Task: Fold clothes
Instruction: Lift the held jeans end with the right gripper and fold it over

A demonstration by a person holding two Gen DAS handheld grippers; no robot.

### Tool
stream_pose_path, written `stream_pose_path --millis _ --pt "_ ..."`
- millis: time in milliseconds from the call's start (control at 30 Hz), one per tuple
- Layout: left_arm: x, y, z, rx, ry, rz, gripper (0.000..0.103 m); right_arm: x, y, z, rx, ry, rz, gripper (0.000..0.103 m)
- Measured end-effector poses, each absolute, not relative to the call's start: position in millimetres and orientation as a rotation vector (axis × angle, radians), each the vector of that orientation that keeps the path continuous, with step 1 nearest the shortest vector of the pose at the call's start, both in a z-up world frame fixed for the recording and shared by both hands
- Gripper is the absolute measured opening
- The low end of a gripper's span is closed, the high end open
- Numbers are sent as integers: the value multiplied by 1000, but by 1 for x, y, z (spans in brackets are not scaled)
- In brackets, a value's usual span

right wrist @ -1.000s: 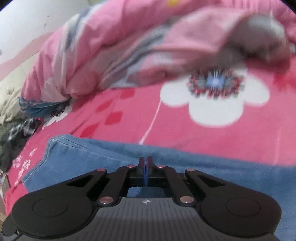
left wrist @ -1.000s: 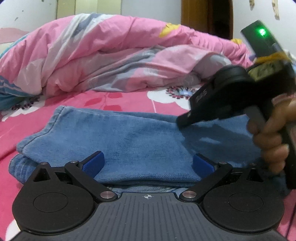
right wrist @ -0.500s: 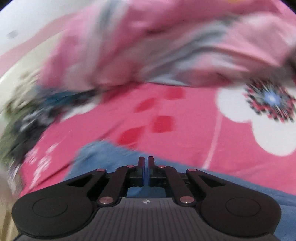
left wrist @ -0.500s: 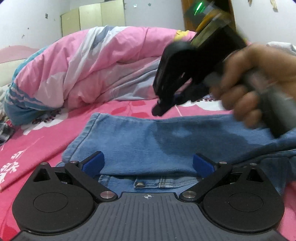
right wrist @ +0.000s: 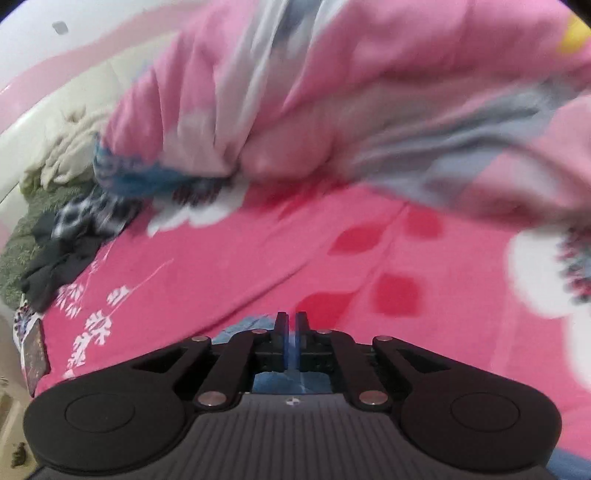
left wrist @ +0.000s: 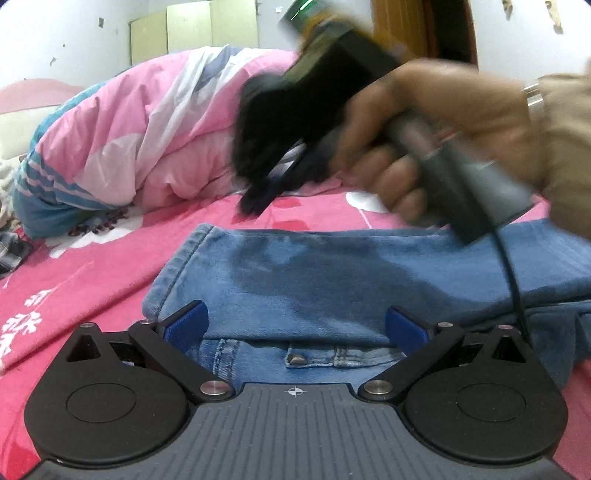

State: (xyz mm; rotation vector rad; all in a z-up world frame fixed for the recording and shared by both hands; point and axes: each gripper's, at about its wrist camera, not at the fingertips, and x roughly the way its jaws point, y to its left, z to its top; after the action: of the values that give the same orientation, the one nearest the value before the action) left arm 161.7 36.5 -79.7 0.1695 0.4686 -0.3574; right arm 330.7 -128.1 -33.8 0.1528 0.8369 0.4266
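Folded blue jeans (left wrist: 332, 280) lie on the pink floral bedsheet (left wrist: 92, 280), the waistband and a button showing at the near edge. My left gripper (left wrist: 295, 321) stands open just over that near edge, its blue pads (left wrist: 184, 325) wide apart and pressing on nothing. A person's hand (left wrist: 424, 122) holds my right gripper (left wrist: 255, 201) blurred in the air above the jeans' far left corner. In the right wrist view the right gripper (right wrist: 291, 325) is shut with nothing between its fingers. Only a sliver of the jeans (right wrist: 240, 326) shows beneath it.
A bunched pink, white and blue quilt (left wrist: 147, 129) fills the back of the bed. Dark and checked clothes (right wrist: 62, 251) and a cream blanket (right wrist: 70, 147) lie at the far left by the headboard. A wardrobe (left wrist: 192, 29) and wooden door (left wrist: 424, 29) stand behind.
The right gripper rose off the jeans and swung left and up, still shut. The left gripper drew back slightly, so the waistband and button came into view.
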Motion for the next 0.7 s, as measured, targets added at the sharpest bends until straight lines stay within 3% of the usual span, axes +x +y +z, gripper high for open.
stream_pose_path --millis 67,167,367,533,700 --pt "163 38 -79 165 468 -357 103 312 -159 -22 216 833 441 4" --pt "166 43 -76 140 470 -344 103 268 -203 -19 254 837 457 13" --pt "165 54 -71 79 442 -287 103 179 -317 -69 377 889 159 18" --pt "141 55 -62 45 347 -374 103 84 -379 -72 599 724 88 19" --pt "122 39 -61 56 330 -552 103 33 -317 -66 182 690 167 27"
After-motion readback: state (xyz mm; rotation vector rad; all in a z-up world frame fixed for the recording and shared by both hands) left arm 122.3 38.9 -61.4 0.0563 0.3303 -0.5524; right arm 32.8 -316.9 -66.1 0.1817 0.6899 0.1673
